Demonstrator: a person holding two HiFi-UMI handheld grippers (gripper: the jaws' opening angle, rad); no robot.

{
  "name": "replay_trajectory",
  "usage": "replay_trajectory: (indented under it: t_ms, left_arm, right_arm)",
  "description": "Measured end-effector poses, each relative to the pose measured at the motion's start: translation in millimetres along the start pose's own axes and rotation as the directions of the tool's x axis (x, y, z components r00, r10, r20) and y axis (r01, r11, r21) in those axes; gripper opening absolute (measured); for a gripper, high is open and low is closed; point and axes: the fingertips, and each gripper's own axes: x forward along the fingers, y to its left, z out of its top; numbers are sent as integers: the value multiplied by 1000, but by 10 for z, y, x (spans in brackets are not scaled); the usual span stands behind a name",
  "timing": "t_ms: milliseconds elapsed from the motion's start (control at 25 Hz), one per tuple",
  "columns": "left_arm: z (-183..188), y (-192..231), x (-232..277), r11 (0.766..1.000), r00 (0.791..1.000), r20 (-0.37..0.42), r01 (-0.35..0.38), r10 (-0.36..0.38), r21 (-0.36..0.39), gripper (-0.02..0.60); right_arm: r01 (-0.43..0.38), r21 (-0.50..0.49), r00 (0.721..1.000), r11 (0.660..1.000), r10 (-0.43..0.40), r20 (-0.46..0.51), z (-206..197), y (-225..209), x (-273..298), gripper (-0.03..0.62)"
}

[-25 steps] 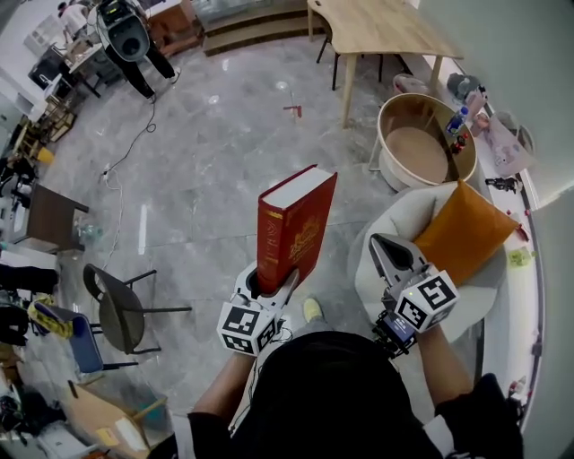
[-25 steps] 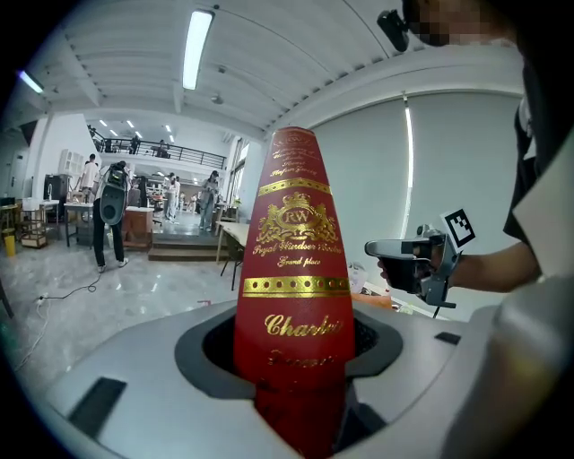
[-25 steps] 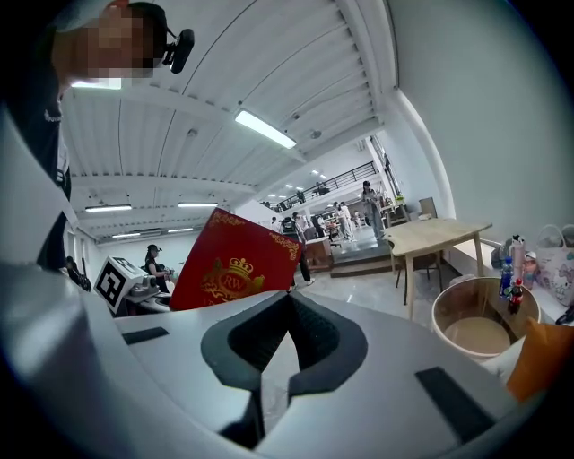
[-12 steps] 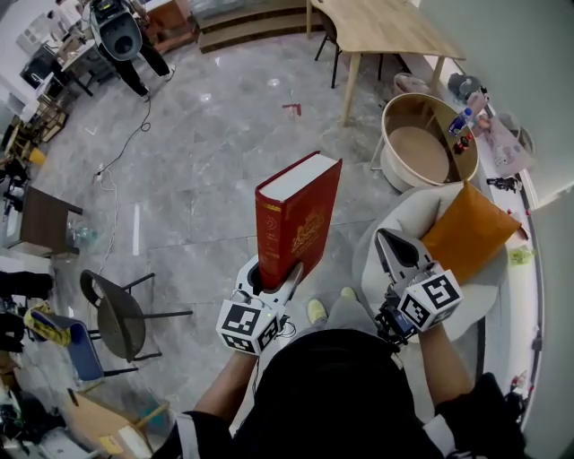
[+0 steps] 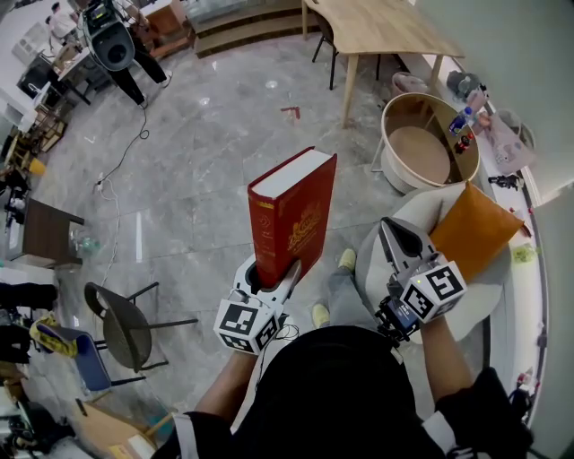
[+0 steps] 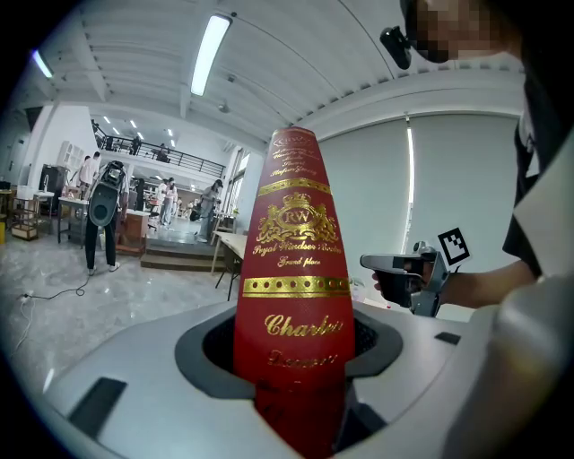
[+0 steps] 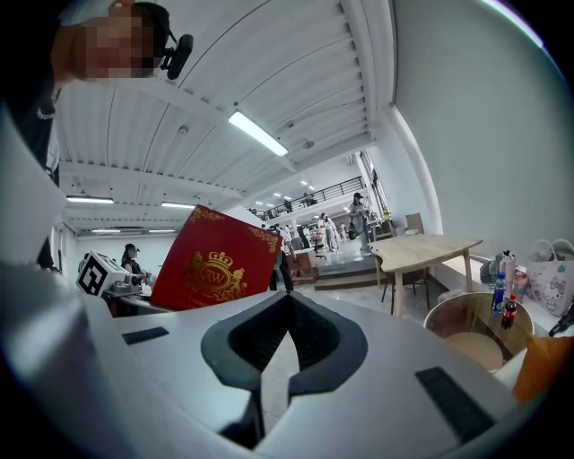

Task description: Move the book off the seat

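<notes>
A thick red hardback book (image 5: pixel 291 211) with gold lettering stands upright in the air above the grey floor, and my left gripper (image 5: pixel 269 280) is shut on its lower end. In the left gripper view the book's spine (image 6: pixel 291 287) rises between the two jaws of the left gripper (image 6: pixel 291 363). To the right, my right gripper (image 5: pixel 395 237) is shut with nothing in it, over the near edge of the white round seat (image 5: pixel 370 260). An orange cushion (image 5: pixel 471 231) lies on that seat. From the right gripper view the book's cover (image 7: pixel 215 269) shows beyond the right gripper (image 7: pixel 282 314).
A round wooden tub chair (image 5: pixel 426 143) and a wooden table (image 5: pixel 381 27) stand beyond the seat. At the left is a dark chair (image 5: pixel 121 314), with cables on the floor behind it. The person's shoes (image 5: pixel 346 260) are below the book.
The book and the left gripper have drifted a little left and away from the seat. The person has stepped forward, one shoe now beside the seat. The right gripper has barely moved.
</notes>
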Motion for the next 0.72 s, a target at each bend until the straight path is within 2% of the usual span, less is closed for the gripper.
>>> replay_trajectory:
  t_ms: [240,440,720]
  left_arm:
    - [169,125,434,999,999,-25,42,-41,32,245]
    - [357,198,1004,995,995,-43,95,-93,44,245]
    - [641,305,1843,986,985,-69,160,-156,47,245]
  right_arm:
    - [35,17,999,999,-35,24,131,-319,212,9]
    - [51,41,997,998,-53,49,202,-816,462,9]
    - [114,84,993,990,-116,23,331,-1525,844,9]
